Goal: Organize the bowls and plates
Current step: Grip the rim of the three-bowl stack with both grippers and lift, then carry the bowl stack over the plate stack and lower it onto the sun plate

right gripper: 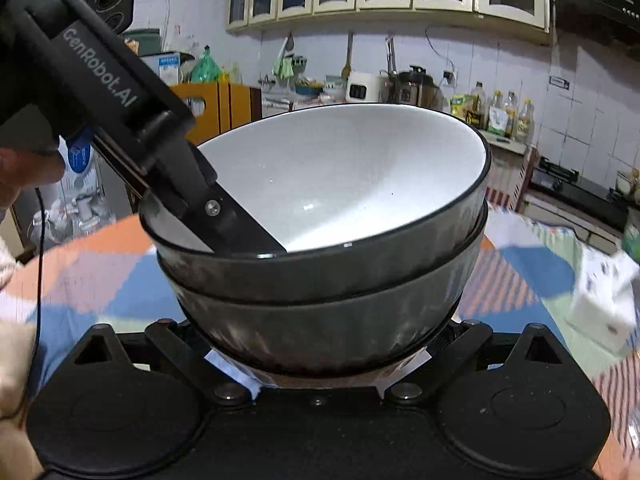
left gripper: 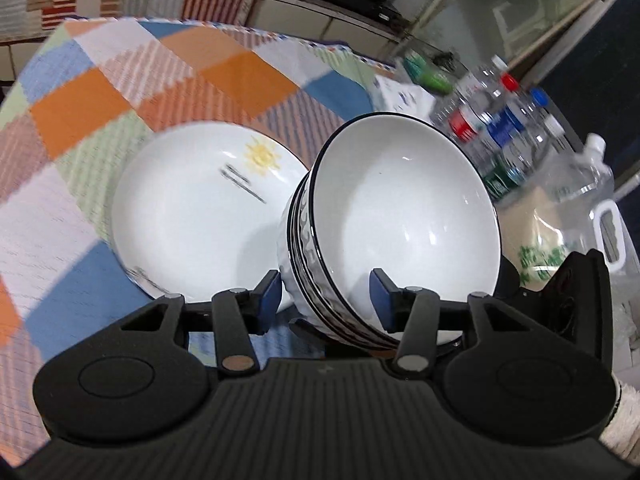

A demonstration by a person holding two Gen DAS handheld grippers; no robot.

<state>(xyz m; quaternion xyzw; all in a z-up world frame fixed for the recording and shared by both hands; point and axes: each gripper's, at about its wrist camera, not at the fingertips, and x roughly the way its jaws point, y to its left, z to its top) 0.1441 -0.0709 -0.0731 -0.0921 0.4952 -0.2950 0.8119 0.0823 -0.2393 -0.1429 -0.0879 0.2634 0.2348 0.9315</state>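
A: Step in hand, as I judged it: a stack of bowls (left gripper: 384,232) was being carried over the table (left gripper: 120,92), both hand-held grippers on it. At least two nested bowls showed in the right wrist view, tilted, clear of the cloth.

B: And the plate?

A: A white plate (left gripper: 192,216) with a small sun print lay flat on the table, just beside the stack and behind it in the left wrist view. Likely a destination for the bowls, or a piece to be sorted separately; I could not tell which.

B: Gripper states?

A: Left hand-held gripper (left gripper: 326,294) pinched the stack's near wall, one blue pad outside, the other inside the top bowl. Right hand-held gripper (right gripper: 320,368) sat at the base of the stack; the bowls hid its pads, so I could not tell whether it clamped or merely cradled.

B: Next move calls for what?

A: Judgement only: keep the stack level so the top bowl does not slide, then lower both sides together onto a bare patch of table.

B: Obstructions?

A: Water bottles (left gripper: 500,128) and a large clear jug (left gripper: 580,208) crowded the right edge, near the stack. A white box (right gripper: 604,300) sat on the cloth to the right in the right wrist view. A swing that way risked a knock.
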